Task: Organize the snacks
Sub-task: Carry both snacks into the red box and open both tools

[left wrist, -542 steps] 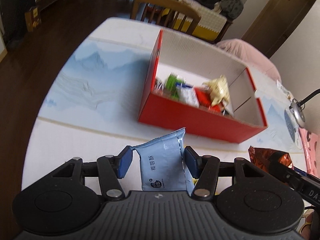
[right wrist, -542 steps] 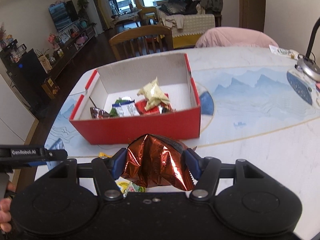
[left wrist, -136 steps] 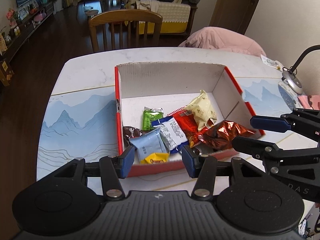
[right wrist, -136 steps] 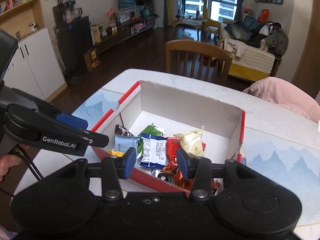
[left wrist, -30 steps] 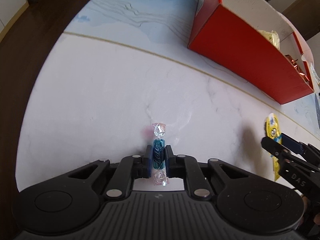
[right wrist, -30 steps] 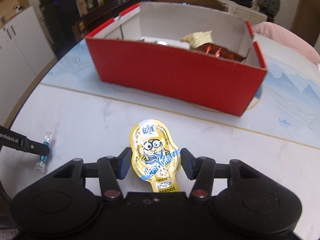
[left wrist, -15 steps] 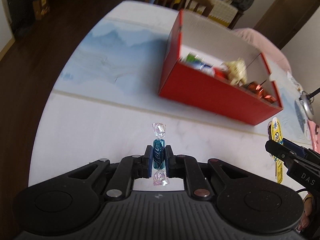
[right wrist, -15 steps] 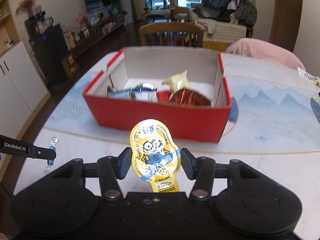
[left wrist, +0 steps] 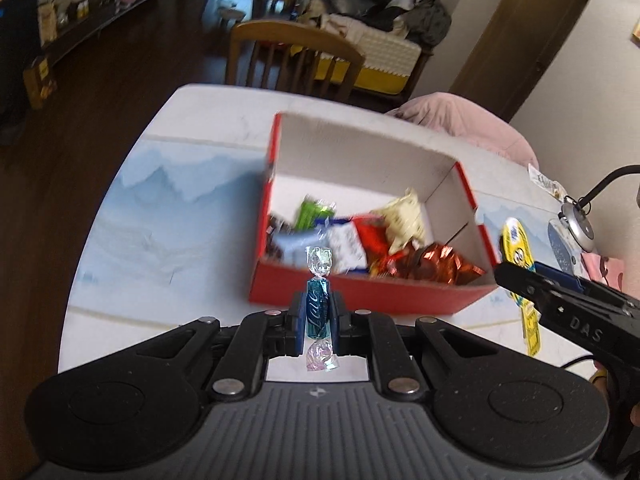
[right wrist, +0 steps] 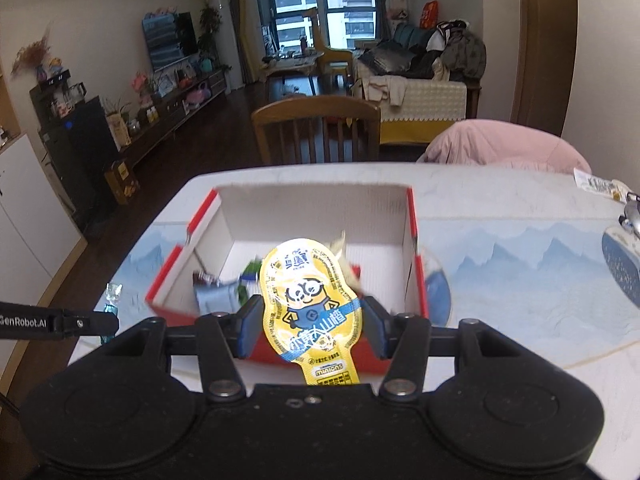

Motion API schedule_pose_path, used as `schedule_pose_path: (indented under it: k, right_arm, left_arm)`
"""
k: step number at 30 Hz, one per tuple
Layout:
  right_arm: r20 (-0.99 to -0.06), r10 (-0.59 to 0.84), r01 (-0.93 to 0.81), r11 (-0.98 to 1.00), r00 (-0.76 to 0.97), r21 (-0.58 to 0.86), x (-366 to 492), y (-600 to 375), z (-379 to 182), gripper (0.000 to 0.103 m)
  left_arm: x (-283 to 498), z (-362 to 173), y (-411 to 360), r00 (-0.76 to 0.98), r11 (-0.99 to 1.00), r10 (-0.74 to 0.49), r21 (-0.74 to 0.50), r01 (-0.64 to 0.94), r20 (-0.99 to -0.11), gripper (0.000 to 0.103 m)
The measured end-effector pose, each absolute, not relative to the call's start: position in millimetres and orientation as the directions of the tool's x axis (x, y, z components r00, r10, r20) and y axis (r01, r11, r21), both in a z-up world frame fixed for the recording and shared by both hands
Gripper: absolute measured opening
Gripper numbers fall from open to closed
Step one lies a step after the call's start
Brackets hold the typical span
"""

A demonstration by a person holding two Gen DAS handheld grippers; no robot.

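Observation:
My left gripper [left wrist: 317, 322] is shut on a teal wrapped candy [left wrist: 318, 308] with clear twisted ends, held in the air just short of the near wall of the red box [left wrist: 360, 292]. My right gripper [right wrist: 312, 326] is shut on a yellow Minions snack pouch [right wrist: 310, 300], held above the near edge of the same box [right wrist: 412, 220]. The box holds several snack packets, among them a copper foil bag [left wrist: 444, 266] and a pale yellow packet [left wrist: 404, 216]. The right gripper and pouch [left wrist: 518, 256] show at the right of the left wrist view.
The box sits on a white table with a blue mountain-print mat [left wrist: 168, 200]. A wooden chair [right wrist: 316, 128] stands at the far side. A desk lamp [left wrist: 576, 224] and a pink cushion [right wrist: 504, 148] are to the right.
Both grippers rose and moved toward the box with their snacks, so the box interior now shows from above. Both grips are unchanged.

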State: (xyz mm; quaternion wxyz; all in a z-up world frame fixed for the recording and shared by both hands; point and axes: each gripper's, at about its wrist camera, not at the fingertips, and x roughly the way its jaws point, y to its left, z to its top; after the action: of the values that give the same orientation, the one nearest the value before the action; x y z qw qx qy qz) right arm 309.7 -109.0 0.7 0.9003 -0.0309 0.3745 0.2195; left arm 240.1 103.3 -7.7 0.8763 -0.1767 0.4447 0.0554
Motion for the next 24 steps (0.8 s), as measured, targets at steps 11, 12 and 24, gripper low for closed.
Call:
schedule_pose_path:
  k: [11, 12, 24]
  right_arm:
    - [-0.679, 0.372, -0.421, 0.901, 0.633, 0.101, 363.4, -84.8, 11.5, 0.052]
    - [-0.683, 0.371, -0.421, 0.901, 0.629, 0.102, 367.8, -82.5, 9.3, 0.052]
    - [-0.76, 0.346, -0.426, 0.899, 0.551, 0.101, 416.8, -50.9, -31.0, 0.052]
  left_arm:
    - [298.8, 2.1, 101.6, 0.599, 0.95, -0.039, -0.215, -0.226, -0.8, 0.012]
    - [304.1, 0.5, 101.3, 0.593, 0.953, -0.036, -0.207, -0.223, -0.804, 0.012]
    - [351.3, -36.9, 105.8, 0.514, 0.965, -0.013, -0.145, -0.219, -0.858, 0.012]
